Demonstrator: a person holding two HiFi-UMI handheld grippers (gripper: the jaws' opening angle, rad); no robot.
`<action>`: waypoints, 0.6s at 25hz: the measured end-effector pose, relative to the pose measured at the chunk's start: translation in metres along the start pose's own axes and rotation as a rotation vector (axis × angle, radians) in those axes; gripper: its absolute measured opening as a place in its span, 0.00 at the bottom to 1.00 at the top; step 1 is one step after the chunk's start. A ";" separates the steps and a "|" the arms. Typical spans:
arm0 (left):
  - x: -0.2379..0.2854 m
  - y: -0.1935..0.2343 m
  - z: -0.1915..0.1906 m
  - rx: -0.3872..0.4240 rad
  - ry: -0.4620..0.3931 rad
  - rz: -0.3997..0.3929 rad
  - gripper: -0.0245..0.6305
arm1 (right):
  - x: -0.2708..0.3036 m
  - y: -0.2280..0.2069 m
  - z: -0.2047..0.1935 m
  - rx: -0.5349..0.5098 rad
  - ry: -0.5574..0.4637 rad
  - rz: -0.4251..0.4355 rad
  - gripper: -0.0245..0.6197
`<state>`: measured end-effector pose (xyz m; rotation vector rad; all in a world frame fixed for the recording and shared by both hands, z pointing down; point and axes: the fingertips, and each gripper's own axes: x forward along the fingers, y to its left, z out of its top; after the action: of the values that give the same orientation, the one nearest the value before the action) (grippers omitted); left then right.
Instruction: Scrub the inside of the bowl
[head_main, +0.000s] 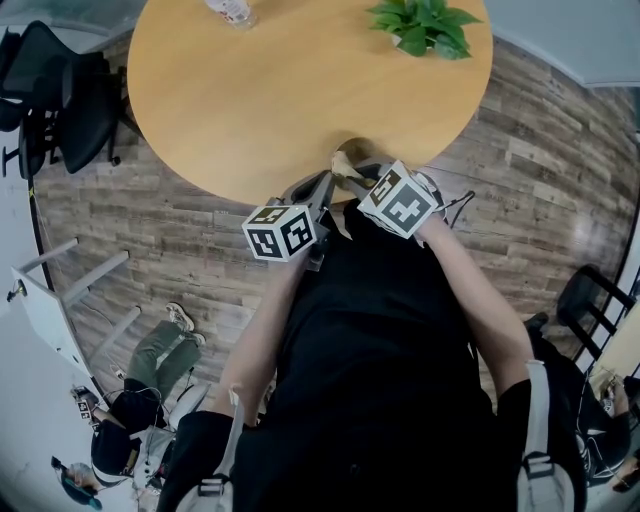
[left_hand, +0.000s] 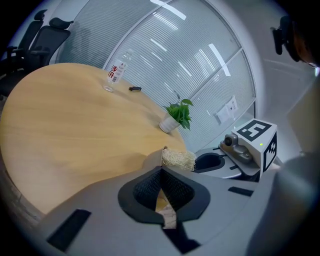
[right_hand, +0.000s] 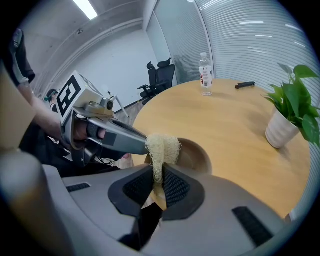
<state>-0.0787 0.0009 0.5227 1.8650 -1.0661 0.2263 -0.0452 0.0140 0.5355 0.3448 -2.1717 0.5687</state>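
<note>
Since the right gripper (right_hand: 159, 176) has its jaws clamped on the scrubber (right_hand: 161, 147), just ahead at the bowl (right_hand: 197, 156) whose rim the left gripper (left_hand: 161, 172) pinches shut, hard strokes could drag it off the surface (right_hand: 235, 125) edge.

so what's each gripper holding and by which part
Left gripper pinches the bowl by its near rim; right gripper pinches the scrubber by its lower end.
</note>
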 end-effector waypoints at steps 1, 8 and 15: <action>0.000 0.001 0.000 -0.001 -0.001 0.004 0.05 | -0.001 0.000 0.000 0.003 0.005 -0.001 0.10; -0.004 0.011 -0.002 -0.024 0.005 0.039 0.05 | -0.020 -0.008 0.014 0.031 -0.054 -0.039 0.10; -0.005 0.026 -0.007 -0.089 0.014 0.081 0.05 | -0.057 -0.024 0.028 0.091 -0.163 -0.080 0.10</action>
<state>-0.0990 0.0046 0.5406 1.7406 -1.1256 0.2355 -0.0188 -0.0184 0.4821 0.5414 -2.2803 0.6144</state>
